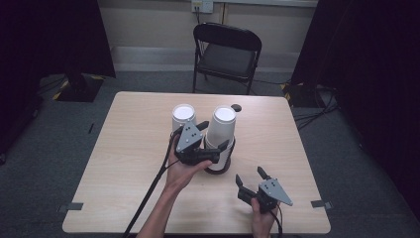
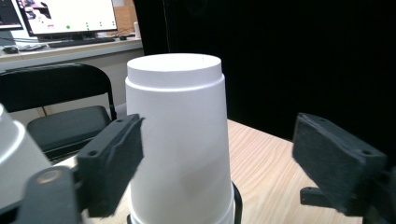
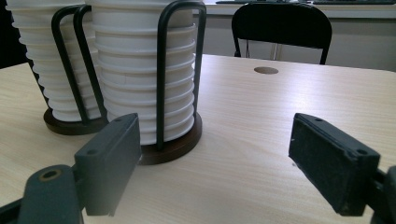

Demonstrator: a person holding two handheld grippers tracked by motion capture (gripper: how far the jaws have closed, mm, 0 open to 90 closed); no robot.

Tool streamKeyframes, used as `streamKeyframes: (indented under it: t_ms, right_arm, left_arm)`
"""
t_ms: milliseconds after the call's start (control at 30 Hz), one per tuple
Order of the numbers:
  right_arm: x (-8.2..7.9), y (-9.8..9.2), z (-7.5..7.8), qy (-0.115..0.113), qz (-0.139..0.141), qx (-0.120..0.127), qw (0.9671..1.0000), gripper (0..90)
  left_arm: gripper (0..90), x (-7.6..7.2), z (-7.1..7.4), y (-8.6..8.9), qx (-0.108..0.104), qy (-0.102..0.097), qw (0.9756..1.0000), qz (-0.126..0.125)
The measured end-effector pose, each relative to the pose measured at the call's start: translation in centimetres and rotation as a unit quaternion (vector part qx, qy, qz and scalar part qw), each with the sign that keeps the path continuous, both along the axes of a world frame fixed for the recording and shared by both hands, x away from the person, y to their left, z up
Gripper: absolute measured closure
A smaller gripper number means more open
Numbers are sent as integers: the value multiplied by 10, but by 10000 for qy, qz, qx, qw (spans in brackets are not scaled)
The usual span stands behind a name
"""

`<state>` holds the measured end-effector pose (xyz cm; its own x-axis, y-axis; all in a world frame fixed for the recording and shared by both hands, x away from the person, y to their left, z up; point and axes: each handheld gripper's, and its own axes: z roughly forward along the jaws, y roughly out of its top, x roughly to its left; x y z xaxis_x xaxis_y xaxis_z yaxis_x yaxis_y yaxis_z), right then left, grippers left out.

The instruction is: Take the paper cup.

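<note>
Two tall stacks of upturned white paper cups stand mid-table, each in a black wire holder (image 3: 163, 70) on a dark round base. My left gripper (image 1: 214, 134) is open at the upper part of the right stack (image 1: 223, 119). That stack's top cup (image 2: 177, 140) rises between the jaws: the left pad (image 2: 116, 158) is at its side and the right pad (image 2: 336, 163) stands well clear. The other stack (image 1: 183, 115) is just to the left. My right gripper (image 1: 249, 175) is open over bare table in front of the stacks, with nothing between its pads (image 3: 336, 158).
A black folding chair (image 1: 228, 49) stands behind the wooden table (image 1: 133, 168). A small dark round spot (image 1: 236, 107) marks the tabletop behind the right stack. Black curtains hang on both sides. A monitor (image 2: 65, 14) sits on a desk beyond.
</note>
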<state>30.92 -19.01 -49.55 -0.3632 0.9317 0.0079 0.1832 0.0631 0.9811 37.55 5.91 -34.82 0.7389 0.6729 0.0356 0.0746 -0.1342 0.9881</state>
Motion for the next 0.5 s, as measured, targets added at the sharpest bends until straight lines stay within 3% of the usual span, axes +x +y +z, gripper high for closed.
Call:
streamKeyframes:
  t_ms: [100,500]
  right_arm:
    - [0,0,0,-10,12,1,10000,162]
    - [-1,-1,0,-46,118,41,9999,160]
  left_arm:
    - [159,3,4,0,-36,19,10000,24]
    - [162,15,14,-6,153,-59,9998,100]
